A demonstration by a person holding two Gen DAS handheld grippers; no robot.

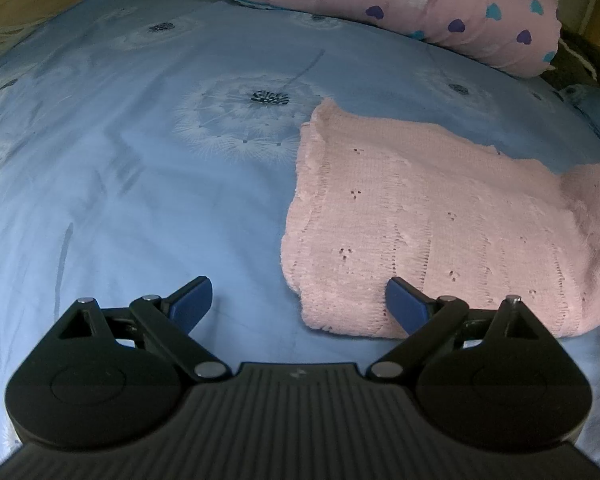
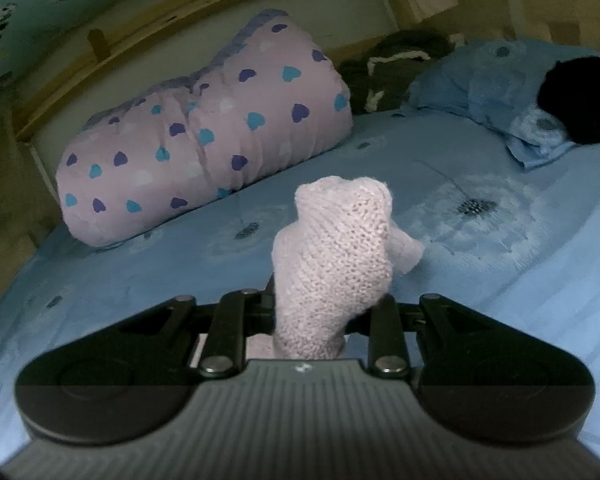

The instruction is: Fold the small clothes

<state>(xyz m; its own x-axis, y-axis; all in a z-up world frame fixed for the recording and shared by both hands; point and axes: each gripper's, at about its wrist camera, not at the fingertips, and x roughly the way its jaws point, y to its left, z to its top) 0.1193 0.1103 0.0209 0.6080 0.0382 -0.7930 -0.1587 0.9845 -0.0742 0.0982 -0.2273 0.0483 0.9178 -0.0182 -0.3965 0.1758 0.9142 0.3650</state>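
Note:
A small pink knitted garment (image 1: 428, 220) lies partly folded on the blue bedsheet (image 1: 140, 168), right of centre in the left wrist view. My left gripper (image 1: 300, 300) is open and low over the sheet at the garment's near left corner; its right fingertip (image 1: 406, 306) rests on the garment's near edge, its left one on bare sheet. My right gripper (image 2: 320, 312) is shut on a bunched part of the pink knitted garment (image 2: 332, 256) and holds it above the bed; the fingertips are hidden by the knit.
A rolled pink quilt with blue and purple hearts (image 2: 204, 140) lies along the far side of the bed; it also shows in the left wrist view (image 1: 420, 4). A blue pillow (image 2: 496, 92), a black object (image 2: 584, 100) and dark clothing (image 2: 384, 68) lie at the back right.

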